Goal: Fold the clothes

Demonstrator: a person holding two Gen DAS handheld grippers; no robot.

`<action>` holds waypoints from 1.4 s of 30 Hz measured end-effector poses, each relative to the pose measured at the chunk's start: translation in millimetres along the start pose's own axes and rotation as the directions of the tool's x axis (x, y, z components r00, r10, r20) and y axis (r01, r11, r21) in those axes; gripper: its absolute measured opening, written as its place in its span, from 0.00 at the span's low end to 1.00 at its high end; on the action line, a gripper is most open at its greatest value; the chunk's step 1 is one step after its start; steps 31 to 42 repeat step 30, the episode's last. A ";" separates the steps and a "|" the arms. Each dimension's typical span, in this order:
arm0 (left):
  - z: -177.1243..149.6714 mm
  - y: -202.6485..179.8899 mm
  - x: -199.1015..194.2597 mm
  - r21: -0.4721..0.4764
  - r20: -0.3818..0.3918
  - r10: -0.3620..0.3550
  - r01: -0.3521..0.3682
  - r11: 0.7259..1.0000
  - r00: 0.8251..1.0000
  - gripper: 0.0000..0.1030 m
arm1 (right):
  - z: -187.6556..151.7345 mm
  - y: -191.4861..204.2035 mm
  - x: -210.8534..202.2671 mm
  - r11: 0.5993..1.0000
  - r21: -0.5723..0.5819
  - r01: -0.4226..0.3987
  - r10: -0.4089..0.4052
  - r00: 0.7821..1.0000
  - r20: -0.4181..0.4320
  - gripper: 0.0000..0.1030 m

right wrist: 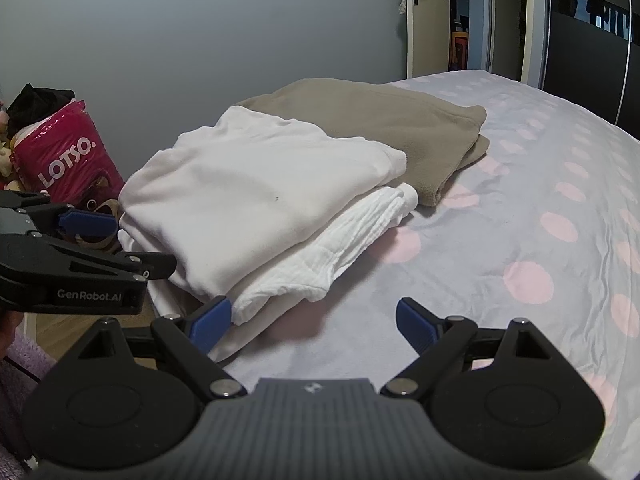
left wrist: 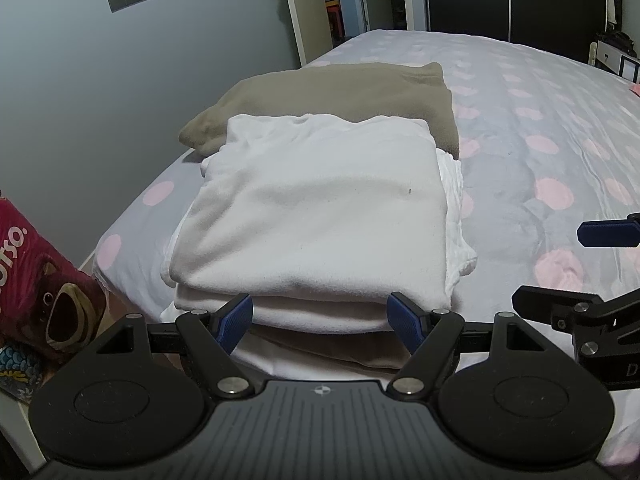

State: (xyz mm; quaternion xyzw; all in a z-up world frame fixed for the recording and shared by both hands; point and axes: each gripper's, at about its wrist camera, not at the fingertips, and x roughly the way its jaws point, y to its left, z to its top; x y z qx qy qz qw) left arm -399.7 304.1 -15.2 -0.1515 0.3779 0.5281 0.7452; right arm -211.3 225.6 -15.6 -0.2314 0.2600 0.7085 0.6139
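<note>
left gripper [left wrist: 320, 318]: jaws spread wide, nothing held; the blue pads [left wrist: 236, 322] are set on either side of the near edge of the white stack, level with its middle layers. contact between pads and cloth cannot be confirmed.
right gripper [right wrist: 314, 322]: jaws spread wide, empty; held over bare bed sheet [right wrist: 500, 220], with its left pad just beside the stack's near right corner.
white fleece garment [left wrist: 316, 208]: folded to a rough rectangle on top of the stack, at the near left corner of the bed.
white crinkled garment [right wrist: 344, 240]: folded underneath, seen sticking out past the fleece on the right side.
tan layer [left wrist: 320, 354]: a darker fold is seen low in the stack at the near edge; what it is cannot be told.
tan fleece [left wrist: 332, 92]: folded flat on the far side, partly overlapped by the white stack.
pink bag [right wrist: 60, 160]: off the bed to the left, not involved.
key relation: the stack lies dead ahead of the left gripper and ahead-left of the right gripper; its long axis runs near to far, away from both. the left gripper is judged nearer and already squared to the near edge.
status: folding is judged mostly done for the pieces shown.
next move: a pinch on the near edge, or squaring of the protruding right side, is judged likely.
risk: layers may be slid apart if only one is pinched.
</note>
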 end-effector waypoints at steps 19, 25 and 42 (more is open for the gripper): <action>0.4 -2.3 -1.0 0.014 0.003 0.012 -0.012 1.000 1.000 0.71 | -0.5 -0.1 -0.1 1.000 0.002 -0.003 0.003 1.000 0.001 0.89; 0.5 -4.1 -2.4 0.017 0.004 0.012 -0.013 1.000 1.000 0.71 | -0.5 0.9 0.5 1.000 0.001 -0.002 0.002 1.000 -0.001 0.89; -0.4 -3.7 -2.4 0.014 0.005 0.009 -0.009 1.000 1.000 0.71 | -0.9 2.1 1.1 1.000 -0.001 -0.003 0.003 1.000 -0.004 0.89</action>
